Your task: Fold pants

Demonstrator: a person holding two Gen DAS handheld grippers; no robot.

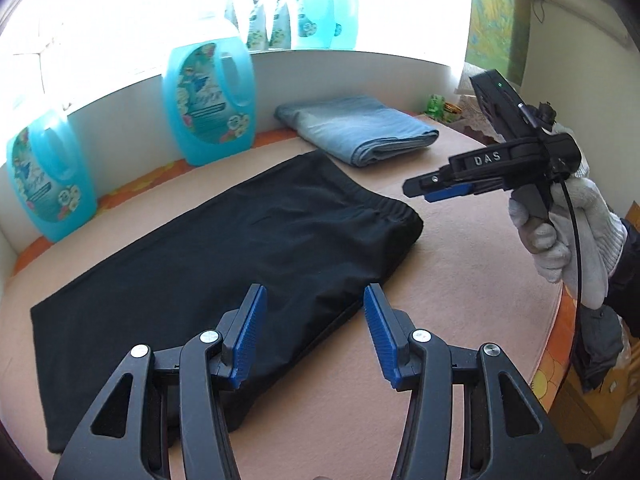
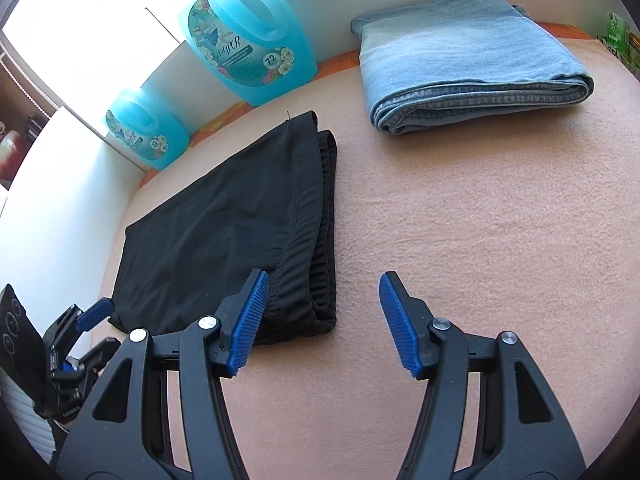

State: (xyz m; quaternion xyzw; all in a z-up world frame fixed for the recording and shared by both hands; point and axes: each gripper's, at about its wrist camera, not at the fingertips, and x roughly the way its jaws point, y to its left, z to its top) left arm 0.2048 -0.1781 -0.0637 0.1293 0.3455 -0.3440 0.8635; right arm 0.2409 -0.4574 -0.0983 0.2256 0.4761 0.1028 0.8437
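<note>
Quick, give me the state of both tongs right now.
Left tongs: open, holding nothing, above the black pants.
Right tongs: open, holding nothing, beside the pants' waistband.

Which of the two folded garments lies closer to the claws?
The black pants, right at both claws' tips; the folded jeans lie farther back, near the wall.

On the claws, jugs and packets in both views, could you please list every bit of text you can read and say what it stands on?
"DAS": raised letters on the side of the right claw.
"72": in a round badge on the label of the nearer blue detergent jug.
Brand name on that jug's label: ornate script, not legible.
Smaller jug: a number badge, too small to read.
Green packet: Chinese characters, too blurred to read.
</note>
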